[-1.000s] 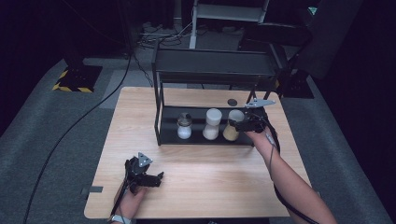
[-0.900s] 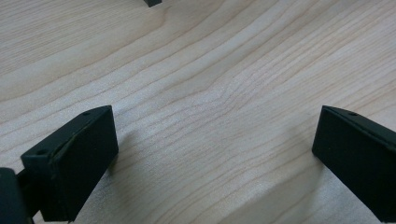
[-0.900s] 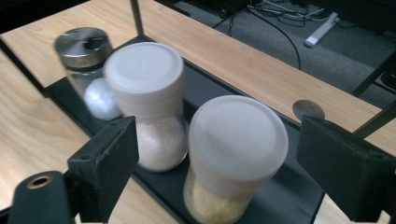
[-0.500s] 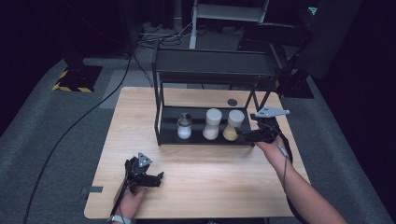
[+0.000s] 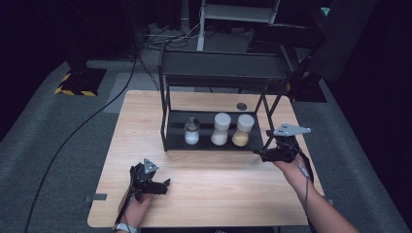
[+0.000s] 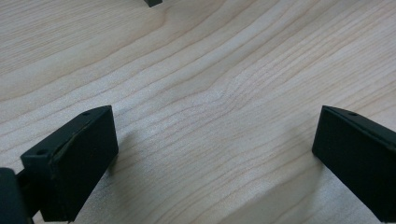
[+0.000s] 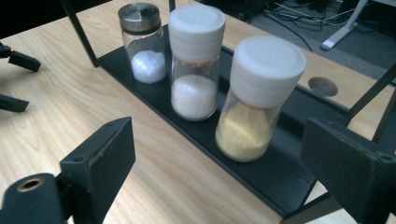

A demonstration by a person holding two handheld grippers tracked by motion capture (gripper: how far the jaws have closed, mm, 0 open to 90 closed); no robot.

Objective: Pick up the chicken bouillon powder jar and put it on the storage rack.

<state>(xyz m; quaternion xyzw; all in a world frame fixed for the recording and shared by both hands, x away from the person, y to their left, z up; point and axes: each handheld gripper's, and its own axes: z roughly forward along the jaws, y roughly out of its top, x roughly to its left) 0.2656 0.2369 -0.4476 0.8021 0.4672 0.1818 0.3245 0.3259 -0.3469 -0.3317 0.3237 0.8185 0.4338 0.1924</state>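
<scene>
A: What's the R gripper (image 5: 260, 153) on?

B: Nothing. On my feed its jaws have just been opening, now spread wide w/ nothing between them. It sits just off the right end of the black rack (image 5: 214, 143), near the yellow jar (image 7: 256, 100).

A: Jar looks how?

B: Clear glass, fat white cap, pale yellow powder filling the lower part. Upright on the rack's bottom tray, rightmost of three. Next to it a white-capped jar (image 7: 195, 60) w/ white grains, then a small shaker (image 7: 142, 42) w/ metal lid and white contents.

A: L gripper (image 5: 163, 184)?

B: Spread too, empty, low over bare wood (image 6: 210, 93) at the near left of the table.

A: Surface, room?

B: Light wooden table (image 5: 145, 126), a round hole (image 5: 241, 106) behind the rack. Grey carpet round it, black cable (image 5: 97, 111) across the floor, a yellow-black striped base (image 5: 77, 82) far left. Room's dark.
</scene>
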